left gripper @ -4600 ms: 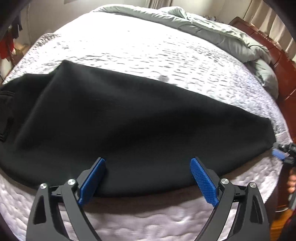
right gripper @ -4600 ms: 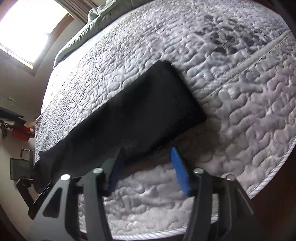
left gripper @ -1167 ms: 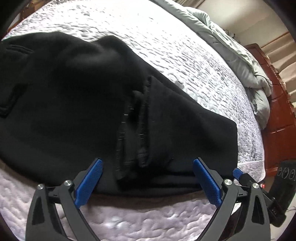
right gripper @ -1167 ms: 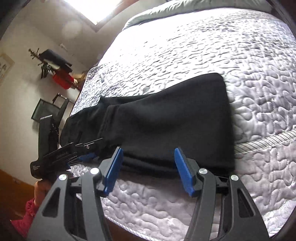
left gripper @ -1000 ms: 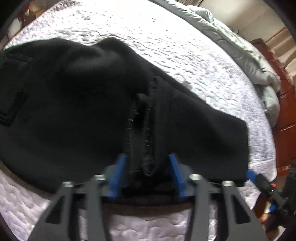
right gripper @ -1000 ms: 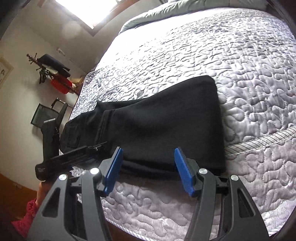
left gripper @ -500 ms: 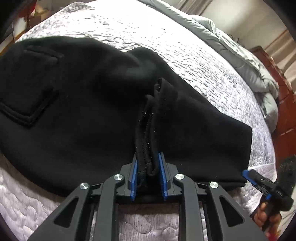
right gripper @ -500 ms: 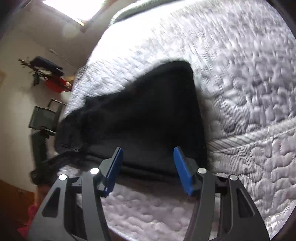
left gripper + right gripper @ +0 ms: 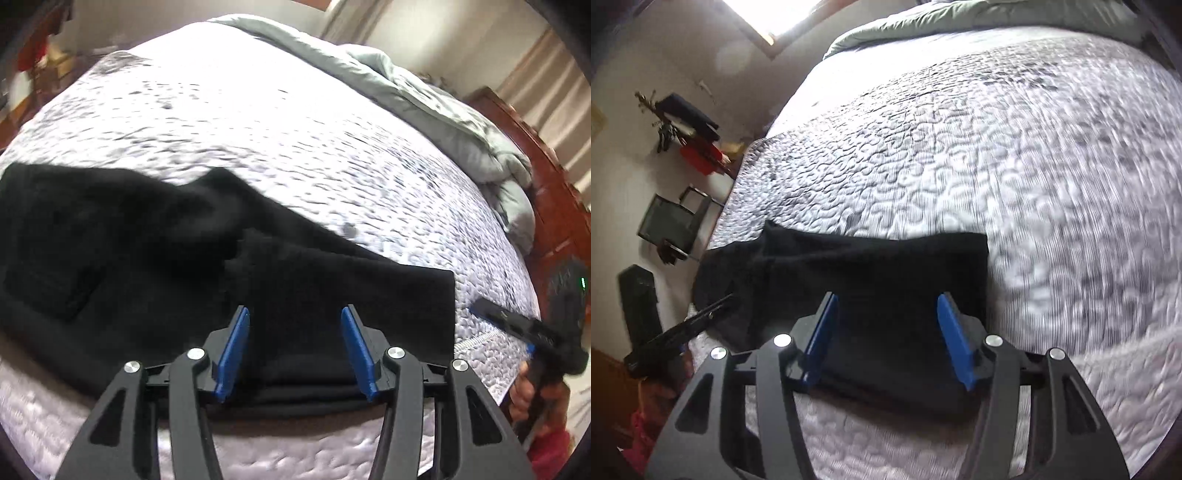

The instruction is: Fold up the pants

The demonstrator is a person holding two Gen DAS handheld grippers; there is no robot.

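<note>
The black pants (image 9: 155, 273) lie along the near edge of the quilted mattress (image 9: 280, 140), the legs folded back over themselves, the folded edge at the right (image 9: 448, 314). A back pocket shows at the left. My left gripper (image 9: 293, 350) is open, its blue pads either side of the near hem of the fold, holding nothing. In the right wrist view the pants (image 9: 886, 273) lie the same way. My right gripper (image 9: 886, 336) is open and empty over the near edge of the folded end.
A grey duvet (image 9: 424, 96) is bunched at the head of the bed. A red-brown wooden bed frame (image 9: 561, 206) runs along the right. A chair (image 9: 670, 225) and a rack with red and black items (image 9: 690, 136) stand by the wall.
My left gripper has opened and let go of the bunched pants hem it was pinching half a second ago. The fabric has dropped flat. The right gripper stays open near the folded end.
</note>
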